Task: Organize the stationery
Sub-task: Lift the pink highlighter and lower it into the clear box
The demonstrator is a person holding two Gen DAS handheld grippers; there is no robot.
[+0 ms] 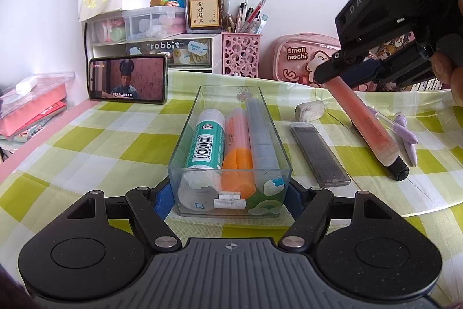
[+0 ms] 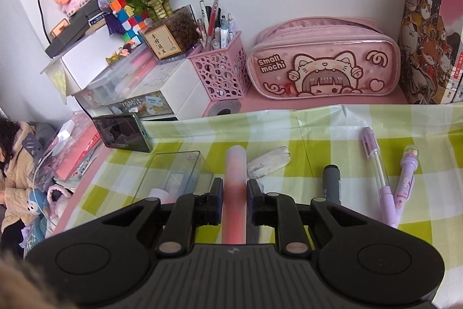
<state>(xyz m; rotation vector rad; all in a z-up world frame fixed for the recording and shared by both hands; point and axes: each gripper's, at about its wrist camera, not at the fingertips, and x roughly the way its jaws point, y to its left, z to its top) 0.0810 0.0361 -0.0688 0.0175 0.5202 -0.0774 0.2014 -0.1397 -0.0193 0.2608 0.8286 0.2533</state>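
Note:
A clear plastic tray [image 1: 185,135] stands on the checked cloth, with a teal glue stick [image 1: 207,139], an orange highlighter [image 1: 237,152] and a grey marker [image 1: 260,135] lying in it. My left gripper [image 1: 230,194] is shut on the tray's near end. My right gripper [image 2: 235,200] is shut on a pink highlighter [image 2: 235,181], which hangs tilted above the cloth to the right of the tray in the left wrist view [image 1: 367,126]. The tray's far end also shows in the right wrist view [image 2: 173,173].
On the cloth to the right of the tray lie a grey lead case [image 1: 318,154], a dirty eraser [image 2: 269,161], a grey marker [image 2: 332,181] and two purple pens [image 2: 376,161] [image 2: 400,187]. A phone [image 1: 128,78], a pink pen cup [image 2: 221,71] and a pink pencil case [image 2: 324,60] stand at the back.

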